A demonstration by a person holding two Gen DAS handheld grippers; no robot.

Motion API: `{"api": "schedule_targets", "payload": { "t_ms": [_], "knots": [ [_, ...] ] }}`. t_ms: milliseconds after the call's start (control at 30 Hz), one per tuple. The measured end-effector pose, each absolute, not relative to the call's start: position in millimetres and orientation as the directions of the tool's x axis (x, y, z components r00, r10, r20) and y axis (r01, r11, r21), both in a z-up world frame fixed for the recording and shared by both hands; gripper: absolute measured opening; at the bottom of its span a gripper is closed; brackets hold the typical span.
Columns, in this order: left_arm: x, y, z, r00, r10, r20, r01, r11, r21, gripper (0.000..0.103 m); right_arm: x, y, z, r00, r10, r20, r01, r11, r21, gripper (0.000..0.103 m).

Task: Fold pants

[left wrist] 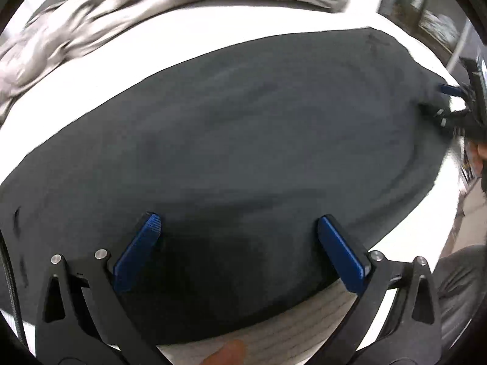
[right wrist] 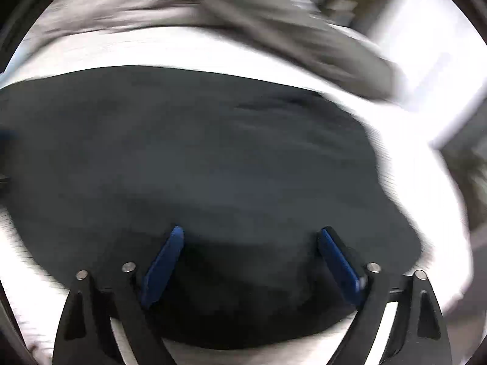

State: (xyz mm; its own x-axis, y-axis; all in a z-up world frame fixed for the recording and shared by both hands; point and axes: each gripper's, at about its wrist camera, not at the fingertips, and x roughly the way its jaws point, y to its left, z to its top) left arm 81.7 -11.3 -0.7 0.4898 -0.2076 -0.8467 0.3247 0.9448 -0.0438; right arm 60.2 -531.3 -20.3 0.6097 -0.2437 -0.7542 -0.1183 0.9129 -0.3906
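Both tools, left tool (left wrist: 239, 223) and right tool (right wrist: 251, 234), gape over smooth dark pants (left wrist: 243, 140).

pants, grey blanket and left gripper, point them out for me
pants (left wrist: 243, 140), left wrist view, middle of the dark fabric
grey blanket (left wrist: 100, 27), left wrist view, crumpled folds
left gripper (left wrist: 237, 249), left wrist view, midway between its blue fingertips

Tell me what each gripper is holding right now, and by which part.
Nothing is held. The left gripper and the right gripper both stand open over the dark pants, pads clear of the cloth.
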Motion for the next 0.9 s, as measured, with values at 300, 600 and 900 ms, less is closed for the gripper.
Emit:
{"api": "schedule_targets", "payload": {
  "t_ms": [300, 600, 900],
  "knots": [
    [72.3, 45.9, 12.4, 0.558, -0.157, -0.815, 0.191, 0.98, -0.058, 0.102, 53.9, -552.9, 5.1, 0.646, -0.264, -0.716, 0.079, 0.957, -0.281, 0.094],
    [115.6, 37.8, -5.4, 0.516, -0.14, -0.845, 0.197, 0.98, -0.042, 0.103, 56.6, -361.5, -42.9, 0.499, 0.156, -0.853, -0.434, 0.897, -0.09, 0.094],
    [80.1, 145.7, -5.8, 0.557, -0.08, -0.826, 0.053, 0.997, -0.061, 0.098, 56.5, -425.7, -43.8, 0.582, -0.081, -0.809, -0.197, 0.951, -0.237, 0.098]
  ]
}}
